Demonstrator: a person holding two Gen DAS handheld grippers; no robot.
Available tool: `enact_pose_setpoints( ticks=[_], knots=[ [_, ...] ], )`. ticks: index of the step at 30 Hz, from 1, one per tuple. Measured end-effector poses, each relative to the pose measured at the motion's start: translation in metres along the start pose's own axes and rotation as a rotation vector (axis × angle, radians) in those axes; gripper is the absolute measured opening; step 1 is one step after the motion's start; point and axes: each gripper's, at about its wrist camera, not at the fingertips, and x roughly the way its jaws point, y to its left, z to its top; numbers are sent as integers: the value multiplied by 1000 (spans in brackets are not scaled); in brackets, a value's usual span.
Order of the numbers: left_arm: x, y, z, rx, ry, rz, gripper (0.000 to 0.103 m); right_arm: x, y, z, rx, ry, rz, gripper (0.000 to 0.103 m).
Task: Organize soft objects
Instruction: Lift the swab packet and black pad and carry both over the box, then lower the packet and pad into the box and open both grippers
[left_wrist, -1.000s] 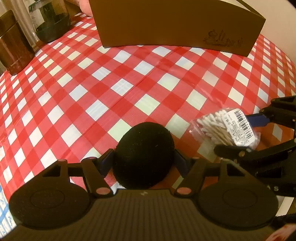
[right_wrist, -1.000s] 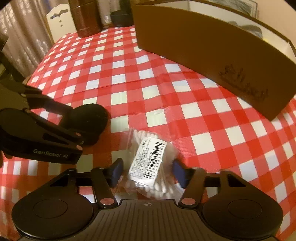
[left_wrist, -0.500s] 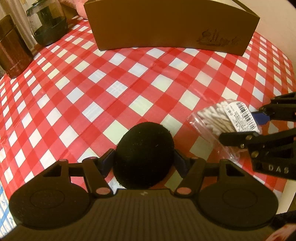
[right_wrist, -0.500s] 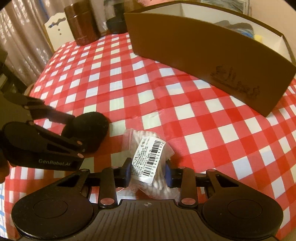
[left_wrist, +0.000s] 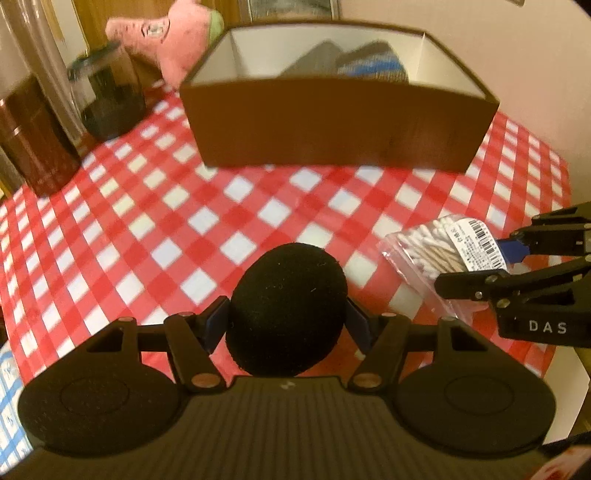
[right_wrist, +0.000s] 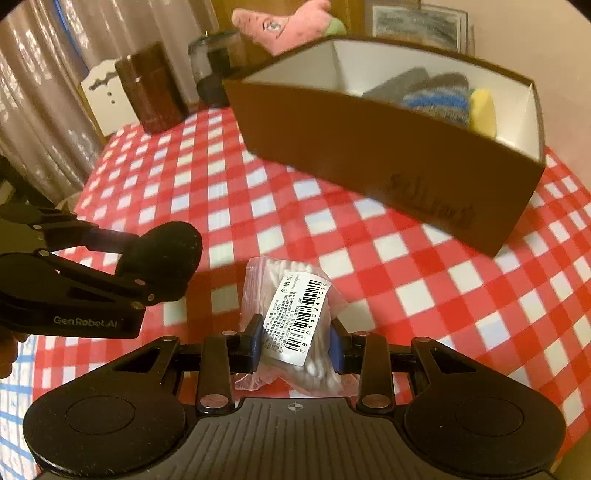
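My left gripper (left_wrist: 287, 321) is shut on a black round puff (left_wrist: 288, 306) and holds it above the checked tablecloth; the puff also shows in the right wrist view (right_wrist: 162, 254). My right gripper (right_wrist: 295, 345) is shut on a clear bag of cotton swabs (right_wrist: 291, 314) with a barcode label, lifted off the cloth; the bag also shows at the right of the left wrist view (left_wrist: 443, 251). A brown open box (left_wrist: 340, 125) stands at the far side of the table, white inside, with grey, blue and yellow soft items (right_wrist: 443, 99) in it.
A brown canister (right_wrist: 151, 88) and a dark glass jar (right_wrist: 210, 70) stand at the far left of the table. A pink plush toy (right_wrist: 284, 22) lies behind the box. The red-and-white cloth (right_wrist: 406, 273) ends at the right edge, near a wall.
Both grippers have risen with their loads, so the box's inside now shows. The right gripper closed on the swab bag a second ago and lifted it.
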Motion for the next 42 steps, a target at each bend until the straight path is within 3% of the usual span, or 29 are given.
enact_pose_setpoints(
  ticks=[13, 24, 31, 42],
  knots=[
    [-31, 10, 61, -3, -148, 25, 65, -46, -28, 45, 14, -131, -24, 36],
    [-29, 9, 134, 45, -242, 42, 65, -70, -69, 107, 34, -252, -85, 36],
    [-9, 12, 178, 78, -235, 20, 65, -54, -86, 143, 31, -259, -94, 36],
    [47, 14, 224, 106, -170, 30, 65, 2, -109, 192, 89, -189, -85, 36]
  ],
)
